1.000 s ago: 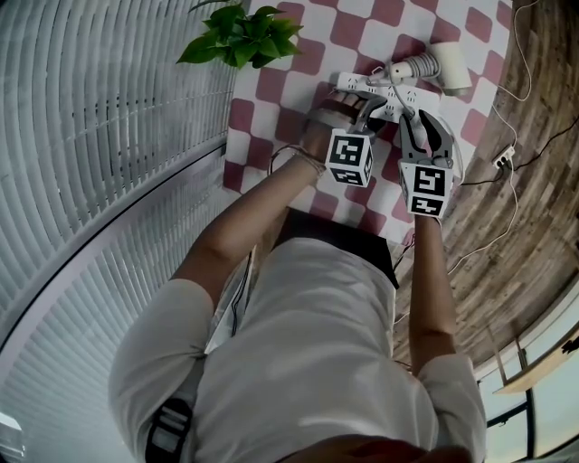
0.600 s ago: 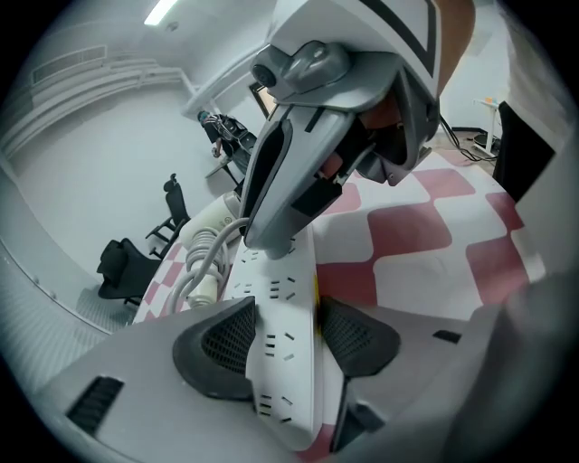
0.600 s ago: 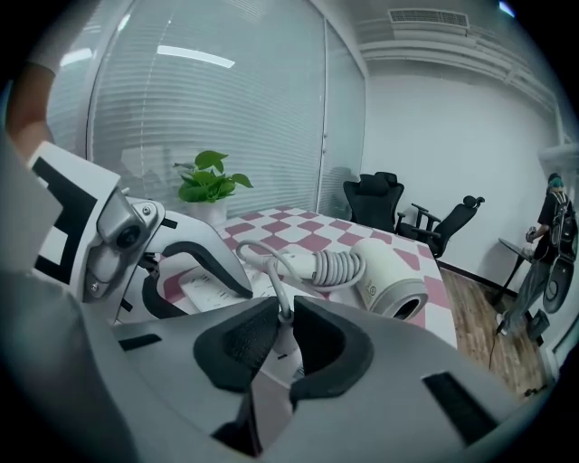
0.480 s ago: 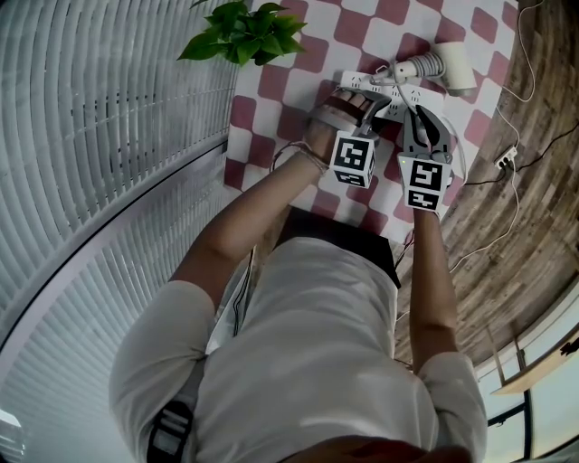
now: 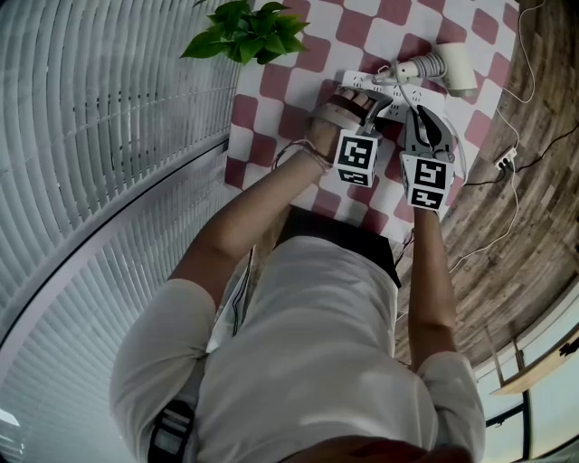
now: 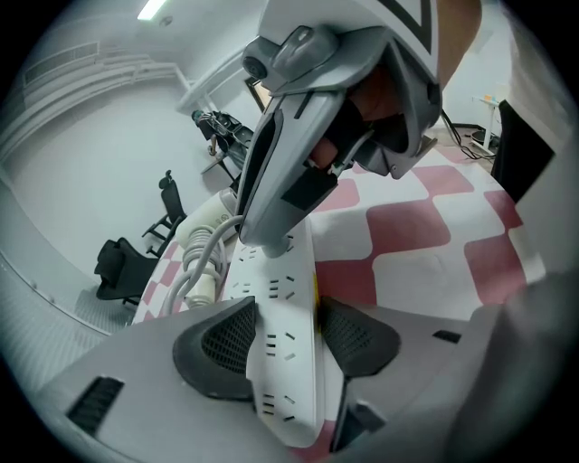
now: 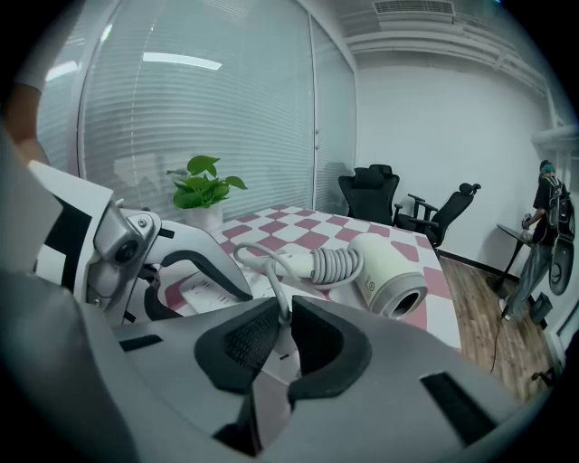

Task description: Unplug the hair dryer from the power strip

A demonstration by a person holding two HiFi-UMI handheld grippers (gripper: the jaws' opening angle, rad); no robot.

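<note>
A white power strip (image 5: pixel 391 90) lies on the red-and-white checked table (image 5: pixel 271 86). My left gripper (image 5: pixel 368 102) is shut across the near end of the power strip (image 6: pixel 288 298), one pad on each long side. The cream hair dryer (image 5: pixel 445 65) lies just beyond, its coiled cord (image 7: pixel 336 265) running back to the strip. My right gripper (image 5: pixel 412 108) reaches down onto the strip, and its jaws are closing, with the dryer's plug and cord (image 7: pixel 279 303) pinched between the pads (image 7: pixel 246 339). In the left gripper view the right gripper (image 6: pixel 268 237) rests its tips on the strip.
A potted plant (image 5: pixel 242 27) stands at the table's far left corner. Window blinds (image 5: pixel 99 136) run along the left. To the right is wooden floor with loose cables (image 5: pixel 503 159). Office chairs (image 7: pixel 371 192) and a standing person (image 7: pixel 547 231) are farther off.
The right gripper's jaws have narrowed from wide open onto the plug. Both hands have stayed where they were on the power strip.
</note>
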